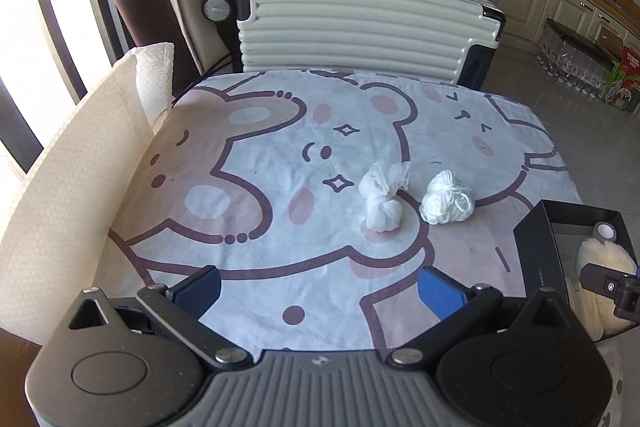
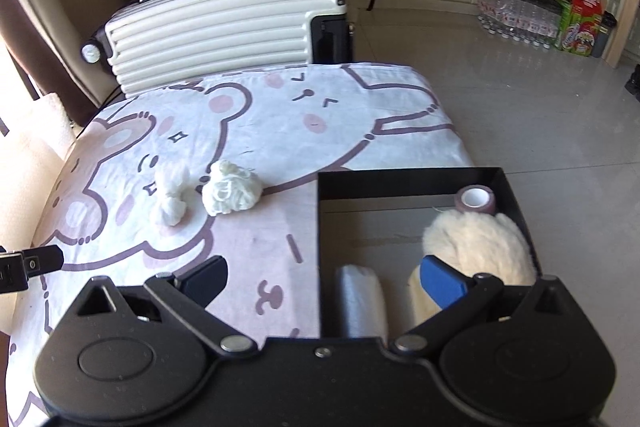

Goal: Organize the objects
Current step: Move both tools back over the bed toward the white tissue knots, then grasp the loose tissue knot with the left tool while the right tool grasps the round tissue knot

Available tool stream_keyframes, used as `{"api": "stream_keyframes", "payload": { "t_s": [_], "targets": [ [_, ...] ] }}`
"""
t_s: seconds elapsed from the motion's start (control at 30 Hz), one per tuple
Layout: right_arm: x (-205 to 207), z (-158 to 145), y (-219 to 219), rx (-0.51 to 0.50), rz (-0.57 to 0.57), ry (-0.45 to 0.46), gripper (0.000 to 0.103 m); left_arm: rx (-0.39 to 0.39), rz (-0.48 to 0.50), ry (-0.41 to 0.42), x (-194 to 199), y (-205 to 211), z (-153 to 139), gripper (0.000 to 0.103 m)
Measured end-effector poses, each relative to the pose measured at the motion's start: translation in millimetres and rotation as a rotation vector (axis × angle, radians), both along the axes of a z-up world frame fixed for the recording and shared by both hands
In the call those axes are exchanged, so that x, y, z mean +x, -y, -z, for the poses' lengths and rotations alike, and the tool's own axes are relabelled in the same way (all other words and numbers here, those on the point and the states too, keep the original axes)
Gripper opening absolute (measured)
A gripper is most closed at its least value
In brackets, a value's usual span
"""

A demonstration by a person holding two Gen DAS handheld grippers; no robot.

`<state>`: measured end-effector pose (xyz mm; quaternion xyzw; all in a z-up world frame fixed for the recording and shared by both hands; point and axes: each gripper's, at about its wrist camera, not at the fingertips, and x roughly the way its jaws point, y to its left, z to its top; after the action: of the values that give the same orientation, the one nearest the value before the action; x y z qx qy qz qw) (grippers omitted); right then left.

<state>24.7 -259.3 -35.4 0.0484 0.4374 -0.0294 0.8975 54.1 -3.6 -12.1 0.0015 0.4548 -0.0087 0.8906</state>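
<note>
A knotted white gauze bundle (image 1: 382,201) (image 2: 171,197) and a ball of white yarn (image 1: 446,197) (image 2: 231,193) lie side by side on the bear-print cloth (image 1: 280,227) (image 2: 256,247). A black box (image 1: 536,247) (image 2: 404,183) sits at the cloth's right edge. It holds a fluffy cream item (image 2: 480,243) (image 1: 604,259), a purple tape roll (image 2: 476,198) (image 1: 605,231) and a plastic-wrapped roll (image 2: 362,299). My left gripper (image 1: 320,293) is open and empty, low over the cloth's near side. My right gripper (image 2: 324,285) is open and empty, straddling the box's left wall.
A large roll of white paper towel (image 1: 60,195) stands along the cloth's left edge. A cream ribbed suitcase (image 1: 360,23) (image 2: 224,23) lies just behind the table. Tiled floor (image 2: 540,115) drops away to the right, with cabinets and packed bottles (image 2: 520,15) beyond.
</note>
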Motion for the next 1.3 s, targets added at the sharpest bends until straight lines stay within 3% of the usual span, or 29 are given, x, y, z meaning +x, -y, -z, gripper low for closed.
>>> {"api": "stream_keyframes", "payload": {
  "t_s": [0.6, 1.03, 1.23, 1.3],
  "targets": [
    [3.2, -2.0, -15.3, -0.003, -0.008, 0.051, 0.103, 0.013, -0.04, 0.056, -1.2, -15.4, 0.0, 0.103],
    [18.6, -14.9, -40.2, 0.005, -0.091, 0.117, 0.103, -0.06, -0.084, 0.144, 6.1, -21.7, -15.7, 0.103],
    [43.3, -21.2, -37.7, 0.111, -0.084, 0.078, 0.103, -0.104, -0.084, 0.197, 16.8, -15.5, -19.5, 0.098],
    [51.3, -22.8, -35.7, 0.152, -0.077, 0.071, 0.095, -0.117, -0.083, 0.193, 22.8, -12.4, -15.6, 0.096]
  ]
}}
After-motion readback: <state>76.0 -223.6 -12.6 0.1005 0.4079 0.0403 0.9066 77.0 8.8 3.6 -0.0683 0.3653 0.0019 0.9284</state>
